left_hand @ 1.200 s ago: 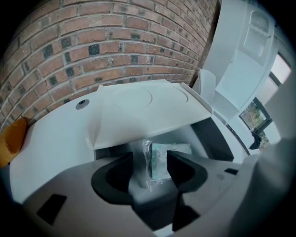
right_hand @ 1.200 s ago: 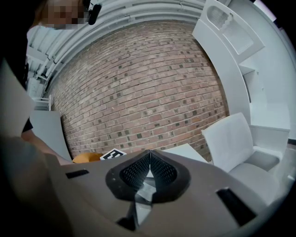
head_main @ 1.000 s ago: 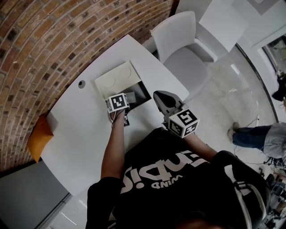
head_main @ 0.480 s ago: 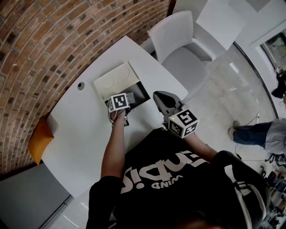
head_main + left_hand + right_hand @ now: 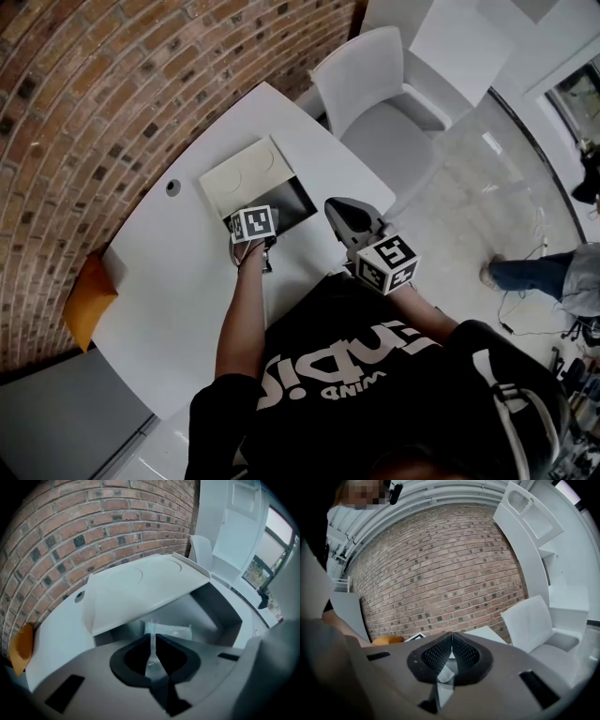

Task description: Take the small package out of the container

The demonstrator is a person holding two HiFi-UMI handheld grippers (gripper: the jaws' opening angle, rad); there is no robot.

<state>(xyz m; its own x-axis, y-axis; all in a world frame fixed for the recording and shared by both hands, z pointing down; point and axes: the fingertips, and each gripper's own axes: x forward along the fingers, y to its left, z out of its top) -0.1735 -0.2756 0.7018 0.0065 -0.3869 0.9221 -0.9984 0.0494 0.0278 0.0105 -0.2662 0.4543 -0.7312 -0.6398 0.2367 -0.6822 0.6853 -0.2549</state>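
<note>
A white container (image 5: 292, 202) lies on the white table (image 5: 178, 281) with its cream lid (image 5: 242, 173) raised. My left gripper (image 5: 266, 221) points steeply down into it. In the left gripper view the small package (image 5: 173, 631), a pale clear packet, lies on the container's grey floor under the lid (image 5: 140, 585). The left gripper (image 5: 153, 637) has just been closing, and its pads now pinch the packet's thin upright edge. My right gripper (image 5: 339, 206) hovers to the right of the container. In its own view the right gripper (image 5: 451, 634) is shut with nothing between its fingers.
A white chair (image 5: 380, 84) stands beyond the table's far right edge. An orange object (image 5: 82, 300) sits at the table's left end by the brick wall. A round cable hole (image 5: 172, 187) lies left of the lid. Someone's leg (image 5: 534, 277) is on the floor at the right.
The left gripper's marker cube has rolled a little over the container without shifting place. The right gripper has kept still.
</note>
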